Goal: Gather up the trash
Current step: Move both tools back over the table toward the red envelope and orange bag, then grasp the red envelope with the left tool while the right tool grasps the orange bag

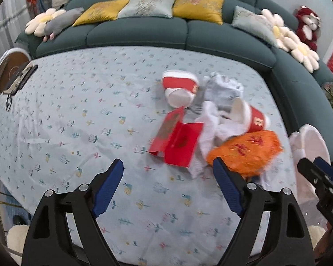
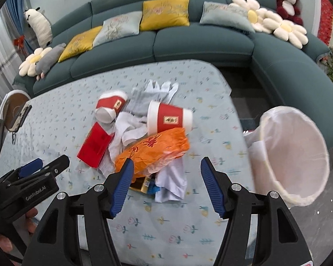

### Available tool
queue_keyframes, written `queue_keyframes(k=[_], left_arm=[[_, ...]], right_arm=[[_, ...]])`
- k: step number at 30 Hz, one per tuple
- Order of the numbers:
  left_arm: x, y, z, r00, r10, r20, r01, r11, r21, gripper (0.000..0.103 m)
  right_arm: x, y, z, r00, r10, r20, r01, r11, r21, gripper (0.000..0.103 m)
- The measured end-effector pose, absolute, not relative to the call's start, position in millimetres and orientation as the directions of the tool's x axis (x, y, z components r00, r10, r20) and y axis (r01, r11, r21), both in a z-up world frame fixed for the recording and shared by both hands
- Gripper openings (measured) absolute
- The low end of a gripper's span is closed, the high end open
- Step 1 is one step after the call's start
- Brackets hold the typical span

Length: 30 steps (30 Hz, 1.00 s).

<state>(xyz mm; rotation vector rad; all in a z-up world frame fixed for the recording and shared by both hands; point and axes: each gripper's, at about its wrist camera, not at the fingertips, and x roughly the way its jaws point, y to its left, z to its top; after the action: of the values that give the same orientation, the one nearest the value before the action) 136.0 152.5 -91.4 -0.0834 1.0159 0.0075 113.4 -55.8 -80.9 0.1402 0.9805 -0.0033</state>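
A heap of trash lies on the floral tablecloth [image 1: 77, 110]: two red-and-white paper cups [image 1: 179, 88] [image 2: 168, 117], a red envelope [image 1: 177, 141] [image 2: 95, 144], an orange plastic bag [image 1: 244, 153] [image 2: 153, 150], white tissues and cloth [image 2: 157, 93]. My left gripper [image 1: 168, 166] is open and empty, just short of the envelope and bag. My right gripper [image 2: 166, 166] is open and empty, its left pad at the near edge of the orange bag. A white-lined trash bin [image 2: 293, 153] stands beyond the table's right edge; it also shows in the left wrist view [image 1: 310, 146].
A teal sofa [image 2: 199, 42] with cushions and plush toys curves behind and to the right of the table. A round stand with a dark device [image 1: 13, 73] sits at the table's left edge. The other gripper shows at each frame's side [image 2: 33, 177].
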Motion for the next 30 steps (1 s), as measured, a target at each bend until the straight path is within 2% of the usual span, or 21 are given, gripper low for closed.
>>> queue_keyframes(k=[11,13,19,23,25,27,30], left_arm=[[177.5,154.8,-131.2,0.473,-0.04,-0.88,-0.024,0.998,-0.058,0.078],[182.8,153.6,-137.5,0.461,-0.046,-0.886,-0.016,0.998,-0.06,0.072],[193.1,149.1,-151.7,0.424,-0.064,-0.903,0.015,0.998,-0.064,0.039],[192.1,148.0,-151.6,0.424,-0.064,-0.903,0.014,0.998,-0.064,0.014],[189.7,147.7,-149.0,0.43,-0.062,-0.901,0.009,0.998,-0.064,0.01],[185.9,146.5,-144.8,0.438,-0.063,-0.897,0.009,0.998,-0.066,0.007],[180.2,145.2,-136.1,0.45,-0.068,-0.89,0.004,0.997,-0.074,0.005]], right_arm=[[148.5,-49.2,-130.2,0.468,0.119,-0.876,0.098,0.978,0.185,0.06],[152.6,-48.3,-136.9,0.458,0.133,-0.879,0.102,0.974,0.2,0.06],[163.6,-43.7,-146.6,0.447,0.152,-0.881,0.108,0.969,0.222,0.06],[167.6,-41.4,-147.0,0.452,0.172,-0.875,0.101,0.965,0.242,0.037],[167.9,-40.2,-144.5,0.458,0.188,-0.869,0.091,0.962,0.256,0.026],[166.8,-39.4,-140.6,0.465,0.202,-0.862,0.077,0.961,0.266,0.009],[162.5,-39.6,-130.7,0.484,0.204,-0.851,0.063,0.962,0.267,0.007]])
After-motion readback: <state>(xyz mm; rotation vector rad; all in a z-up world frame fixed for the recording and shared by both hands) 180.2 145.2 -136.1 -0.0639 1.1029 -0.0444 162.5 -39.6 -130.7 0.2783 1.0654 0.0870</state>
